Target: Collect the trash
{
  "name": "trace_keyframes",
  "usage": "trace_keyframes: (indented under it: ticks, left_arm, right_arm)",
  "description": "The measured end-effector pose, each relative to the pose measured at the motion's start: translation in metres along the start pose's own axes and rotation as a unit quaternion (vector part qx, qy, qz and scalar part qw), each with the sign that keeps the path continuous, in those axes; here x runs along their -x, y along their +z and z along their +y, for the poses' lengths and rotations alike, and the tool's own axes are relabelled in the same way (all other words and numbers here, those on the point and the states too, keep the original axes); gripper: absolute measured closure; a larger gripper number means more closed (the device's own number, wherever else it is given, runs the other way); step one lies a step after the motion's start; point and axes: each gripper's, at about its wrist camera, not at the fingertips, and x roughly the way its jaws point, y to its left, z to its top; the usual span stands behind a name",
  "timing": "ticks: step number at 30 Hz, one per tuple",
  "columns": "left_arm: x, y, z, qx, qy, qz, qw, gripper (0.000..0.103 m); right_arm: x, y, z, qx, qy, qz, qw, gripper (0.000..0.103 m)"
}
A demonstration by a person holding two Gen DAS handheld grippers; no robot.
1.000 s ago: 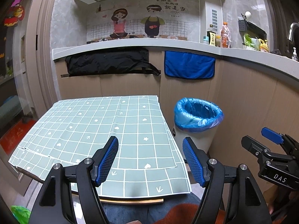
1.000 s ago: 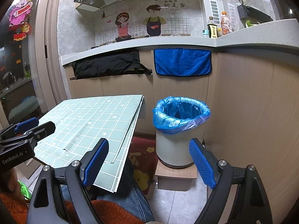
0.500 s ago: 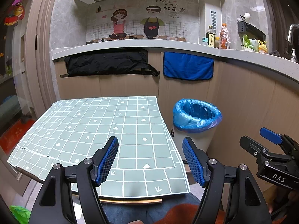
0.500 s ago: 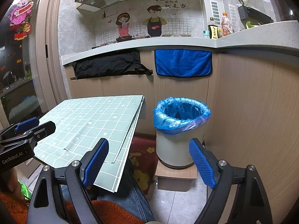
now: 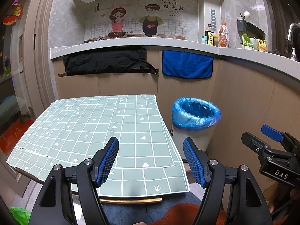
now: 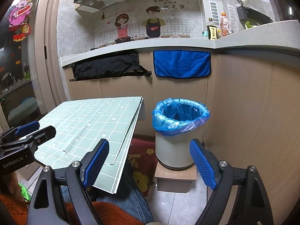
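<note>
A white trash bin with a blue liner (image 5: 195,118) (image 6: 178,129) stands on a low wooden block right of the table. The table wears a green checked cloth (image 5: 97,131) (image 6: 90,123), and I see no loose trash on it. My left gripper (image 5: 151,161) hovers open above the table's near edge, nothing between its blue pads. My right gripper (image 6: 149,163) hangs open in front of the bin, over the floor beside the table's corner, also holding nothing. Each gripper shows at the edge of the other's view.
Wooden cabinet fronts run behind and to the right, with a blue towel (image 5: 187,64) and a black cloth (image 5: 106,61) hung over them. Bottles (image 5: 223,34) stand on the countertop. A red floor mat (image 6: 140,161) lies beside the bin. A person's knees sit below the grippers.
Both views have shifted only slightly; the left gripper's view drifted a little upward. Both grippers stay open and hold nothing.
</note>
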Motion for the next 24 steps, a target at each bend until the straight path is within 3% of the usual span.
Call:
trace_keyframes:
  ticks: [24]
  left_arm:
    - [-0.0019, -0.0013, 0.0000, -0.002, -0.003, 0.001, 1.0000, 0.032]
  right_arm:
    - [0.0029, 0.0005, -0.0025, -0.004, -0.005, -0.006, 1.000, 0.017]
